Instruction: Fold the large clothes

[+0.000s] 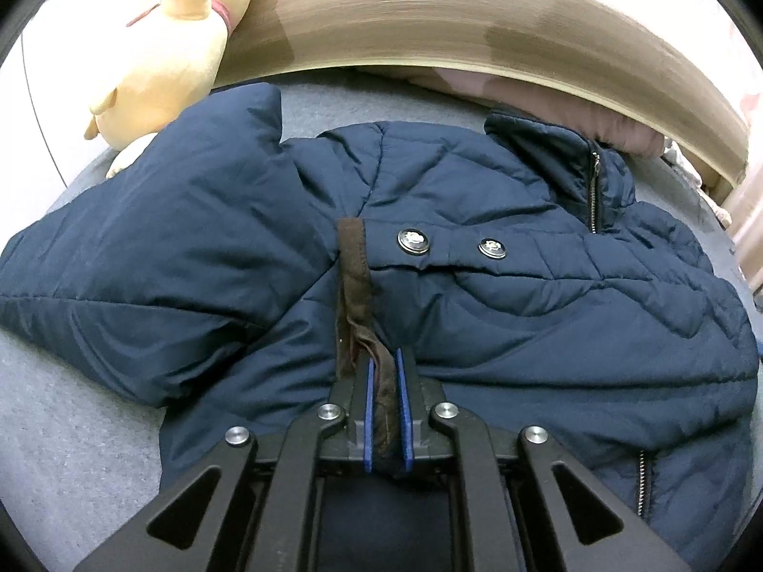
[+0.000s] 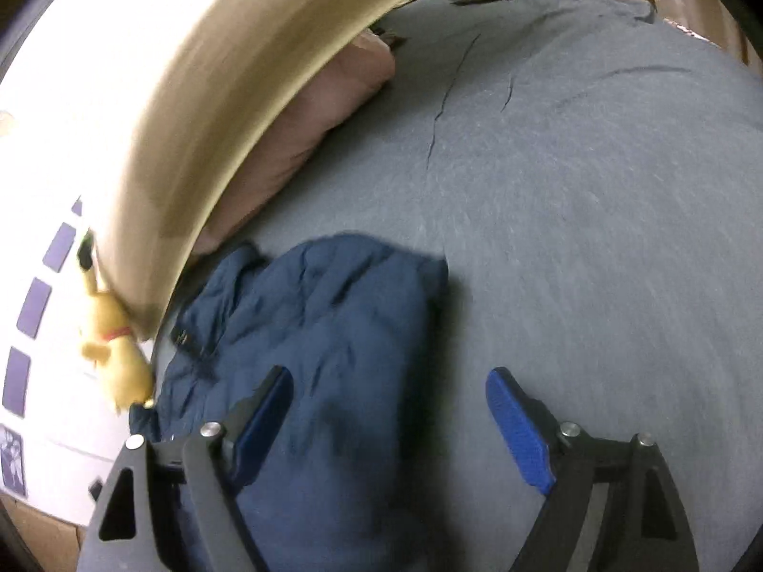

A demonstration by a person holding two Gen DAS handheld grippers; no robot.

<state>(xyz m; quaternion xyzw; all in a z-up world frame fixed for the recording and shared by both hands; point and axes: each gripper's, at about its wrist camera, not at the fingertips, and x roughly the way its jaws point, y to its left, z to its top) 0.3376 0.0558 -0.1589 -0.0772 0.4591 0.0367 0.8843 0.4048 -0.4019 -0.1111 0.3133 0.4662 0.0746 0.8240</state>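
So you're maybe a third of the way in, judging by how the navy jacket (image 1: 477, 286) lies on the bed (image 2: 572, 190). It's spread out just ahead of your left tool (image 1: 385, 381), collar and zipper off to the front right of it, and the sleeve (image 1: 143, 262) to the front left looks like it's already been brought in across the body. Your left tool is pinched tight on the brown trim strip (image 1: 355, 286) along the jacket's edge, so that edge is in hand. Your right tool (image 2: 388, 410) has its jaws spread wide with nothing in them, hovering over the jacket's near end with bare bed sheet to its right. Left to do, I'd guess: the other side folded in, then the bottom brought up to the collar. The plush toy (image 1: 176, 43) sits beyond the sleeve, out of the way
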